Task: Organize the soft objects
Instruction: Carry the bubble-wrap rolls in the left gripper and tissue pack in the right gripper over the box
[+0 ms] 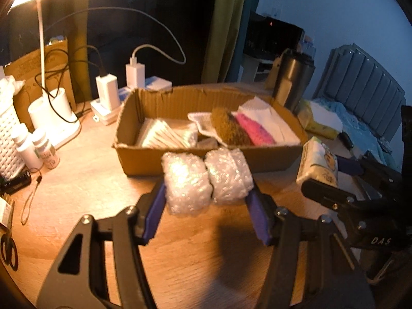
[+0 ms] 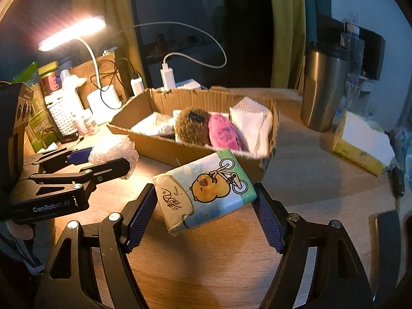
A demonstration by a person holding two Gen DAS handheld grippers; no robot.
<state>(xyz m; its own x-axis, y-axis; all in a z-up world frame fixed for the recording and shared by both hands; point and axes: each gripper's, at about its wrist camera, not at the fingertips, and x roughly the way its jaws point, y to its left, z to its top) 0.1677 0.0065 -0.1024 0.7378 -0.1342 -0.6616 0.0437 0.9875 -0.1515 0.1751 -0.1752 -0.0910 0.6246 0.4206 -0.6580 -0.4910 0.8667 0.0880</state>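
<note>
My left gripper (image 1: 207,188) is shut on a folded wad of bubble wrap (image 1: 206,180) and holds it above the wooden table just before the cardboard box (image 1: 180,162). It also shows in the right wrist view (image 2: 113,154). My right gripper (image 2: 204,198) is shut on a tissue pack (image 2: 206,190) with a cartoon bear on a bicycle, held above the table in front of the box (image 2: 164,149). The pack shows at the right in the left wrist view (image 1: 318,162). In the box lie a brown furry piece (image 2: 191,125), a pink plush (image 2: 225,134), white cloth (image 2: 251,118) and cotton swabs (image 1: 167,135).
A lit desk lamp (image 2: 74,32) with its white base (image 1: 51,113), chargers and cables (image 1: 135,73), small bottles (image 1: 38,149) and a white basket (image 1: 7,139) stand at the left. A steel tumbler (image 2: 322,87) and a yellow tissue box (image 2: 360,141) stand at the right. Scissors (image 1: 9,252) lie at the left edge.
</note>
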